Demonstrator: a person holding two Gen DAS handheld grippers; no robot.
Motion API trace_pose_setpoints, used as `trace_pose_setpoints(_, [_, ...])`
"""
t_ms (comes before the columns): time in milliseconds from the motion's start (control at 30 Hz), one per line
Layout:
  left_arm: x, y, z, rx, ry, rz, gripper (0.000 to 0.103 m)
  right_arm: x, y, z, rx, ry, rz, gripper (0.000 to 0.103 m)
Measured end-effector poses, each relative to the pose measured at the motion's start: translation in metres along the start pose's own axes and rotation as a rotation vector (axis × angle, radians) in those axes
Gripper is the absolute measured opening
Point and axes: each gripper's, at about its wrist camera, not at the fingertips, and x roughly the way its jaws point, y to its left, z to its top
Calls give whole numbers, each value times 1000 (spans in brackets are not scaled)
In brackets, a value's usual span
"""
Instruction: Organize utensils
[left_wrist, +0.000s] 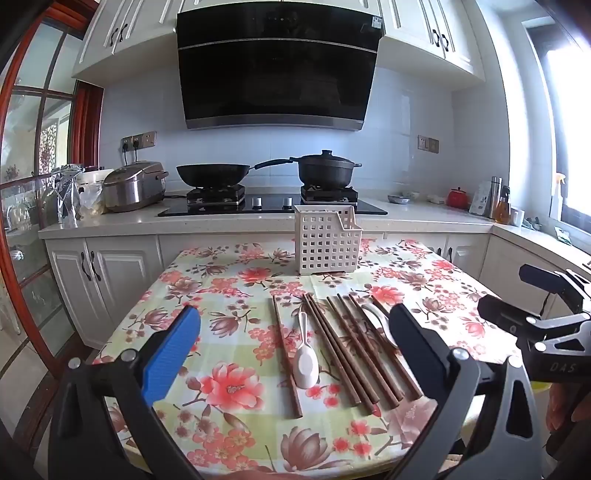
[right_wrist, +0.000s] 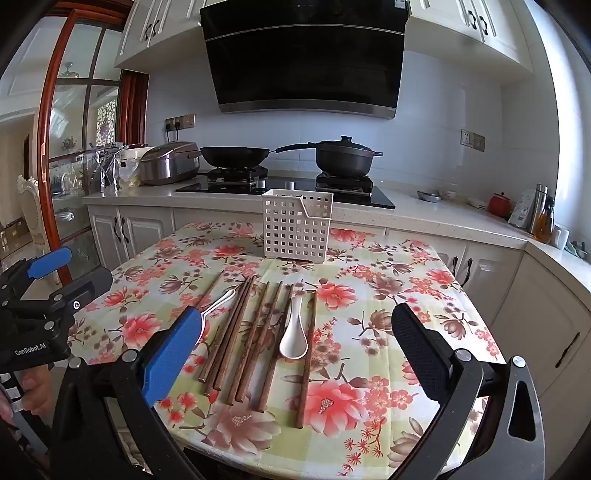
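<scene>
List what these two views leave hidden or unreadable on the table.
- Second white spoon: in the left wrist view its bowl is behind the left gripper's black finger; in the right wrist view the right gripper's blue finger covers it.
- White basket: its inside is blocked by its own walls in both views.
- Chopsticks: they overlap, so the exact count is uncertain.
</scene>
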Motion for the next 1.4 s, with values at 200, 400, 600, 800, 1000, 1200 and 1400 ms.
trace_pose_setpoints(200, [0,1,0,-1,4,-2,99,0,0,0,5,-1,3,96])
trace_pose_setpoints(400, [0,0,0,4,-2,-2,99,-1,2,0,5,1,5,96])
trace_pose_setpoints(600, [-1,0,0,3,-2,-2,99,-1,1,-2,8,0,8,96])
trace_pose_setpoints(800, [-1,0,0,3,-2,0,99,-2,2,0,12,0,0,96])
trace_pose_setpoints(1000, [0,-2,5,2,1,-4,99,-1,-3,-1,26,6,4,96])
trace_pose_setpoints(1200, [0,-3,7,3,4,-6,99,0,-4,-1,29,5,3,96])
trace_pose_setpoints(1400, [-1,-1,2,10,5,-9,99,0,-5,-2,29,3,1,96])
